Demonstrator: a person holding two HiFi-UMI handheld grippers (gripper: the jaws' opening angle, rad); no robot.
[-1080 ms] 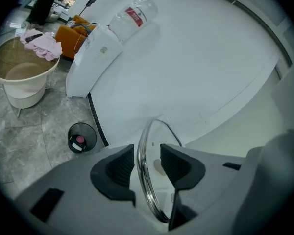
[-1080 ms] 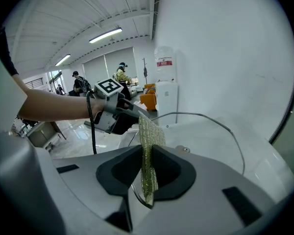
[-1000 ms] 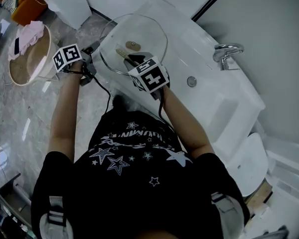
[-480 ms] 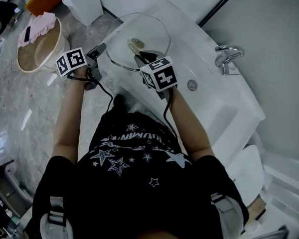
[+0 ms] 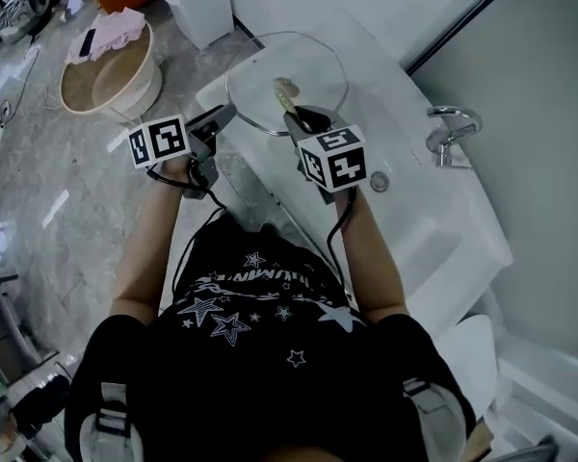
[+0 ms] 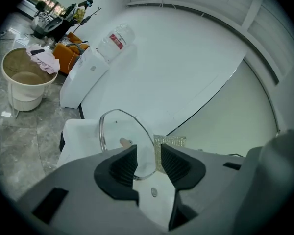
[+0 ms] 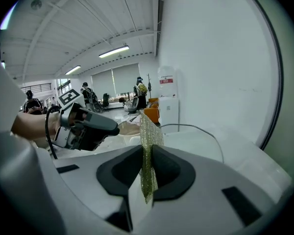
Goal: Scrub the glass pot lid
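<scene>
White washbasin top [image 5: 409, 210] carries the glass pot lid [image 5: 260, 83], lying flat. In its own view the left gripper [image 6: 148, 155] has jaws narrowly apart and empty, with the lid just beyond. The right gripper [image 7: 148, 168] pinches a golden scouring cloth [image 7: 148, 136].

We count one glass pot lid [image 5: 303, 65], one glittery scrub cloth [image 7: 148, 141], two grippers, namely the left gripper [image 6: 146, 164] and the right gripper [image 7: 147, 168], one tap [image 5: 445, 142], one beige tub [image 5: 101, 83] and one plastic bottle [image 6: 115, 39].

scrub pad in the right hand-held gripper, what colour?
The scrub pad is golden-yellow with a sparkly mesh weave; it shows clearest in the right gripper view.
</scene>
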